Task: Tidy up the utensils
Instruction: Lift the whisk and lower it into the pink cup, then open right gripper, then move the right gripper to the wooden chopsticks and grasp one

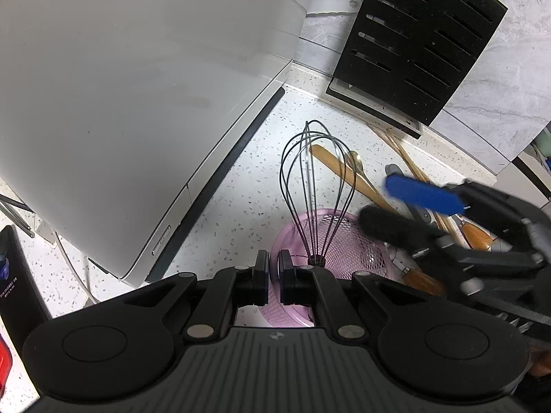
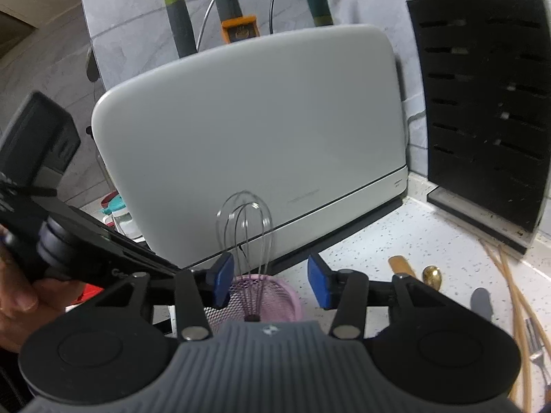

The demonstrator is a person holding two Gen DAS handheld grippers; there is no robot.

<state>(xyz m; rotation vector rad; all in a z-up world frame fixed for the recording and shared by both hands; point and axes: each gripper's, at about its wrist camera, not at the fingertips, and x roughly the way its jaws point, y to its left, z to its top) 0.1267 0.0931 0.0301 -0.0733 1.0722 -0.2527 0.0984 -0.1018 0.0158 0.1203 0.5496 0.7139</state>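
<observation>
Right wrist: whisk (image 2: 245, 237) between parted fingers (image 2: 220, 277)

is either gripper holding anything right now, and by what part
The left gripper is shut on the rim of the pink mesh basket. The right gripper is open and holds nothing; the whisk stands free in the basket.

Lighting: bright, even and diffuse in both views; soft shadows are cast on the speckled counter (image 1: 241, 172). Glare: a pale sheen is seen on the white appliance (image 1: 120, 86). Distortion: straight edges are bowed by the fisheye, and dark vignetting is seen at the corners. Blur: the right gripper (image 1: 389, 206) is smeared in the left view; the whisk (image 2: 245, 227) wires are ghosted in the right view.
</observation>
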